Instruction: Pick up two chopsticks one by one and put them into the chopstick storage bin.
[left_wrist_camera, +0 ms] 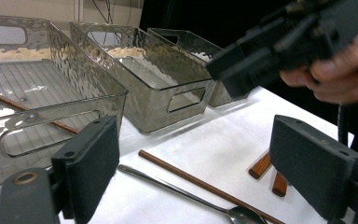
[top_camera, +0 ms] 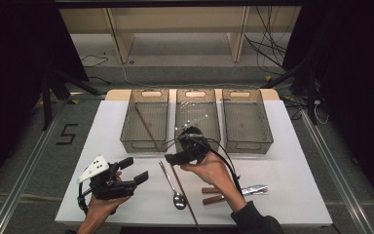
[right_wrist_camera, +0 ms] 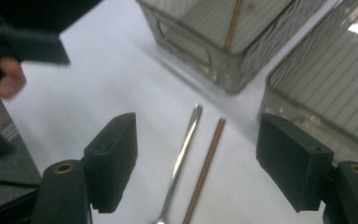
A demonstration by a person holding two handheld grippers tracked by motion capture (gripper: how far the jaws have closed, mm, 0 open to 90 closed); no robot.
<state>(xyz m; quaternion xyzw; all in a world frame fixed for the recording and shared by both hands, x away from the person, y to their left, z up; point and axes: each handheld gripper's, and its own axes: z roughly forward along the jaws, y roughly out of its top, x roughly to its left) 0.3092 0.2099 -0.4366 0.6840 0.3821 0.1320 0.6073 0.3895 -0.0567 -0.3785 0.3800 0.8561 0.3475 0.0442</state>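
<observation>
The spoon [right_wrist_camera: 179,158] and the loose chopstick [right_wrist_camera: 204,170] run off the bottom edge of the right gripper view, and the chopstick lying in the left bin [top_camera: 145,120] is dim through the rippled wall. The right gripper [top_camera: 175,158] hangs wide open and empty above spoon and chopstick on the white table [top_camera: 282,165], near the middle bin [top_camera: 197,117]. The left gripper [top_camera: 135,170] is wide too, holding nothing

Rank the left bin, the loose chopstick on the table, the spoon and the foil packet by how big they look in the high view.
1. Left bin.
2. Loose chopstick, about even in length with
3. the spoon; the chopstick looks slightly longer, but its lower end is hard to trace.
4. Foil packet.
</observation>
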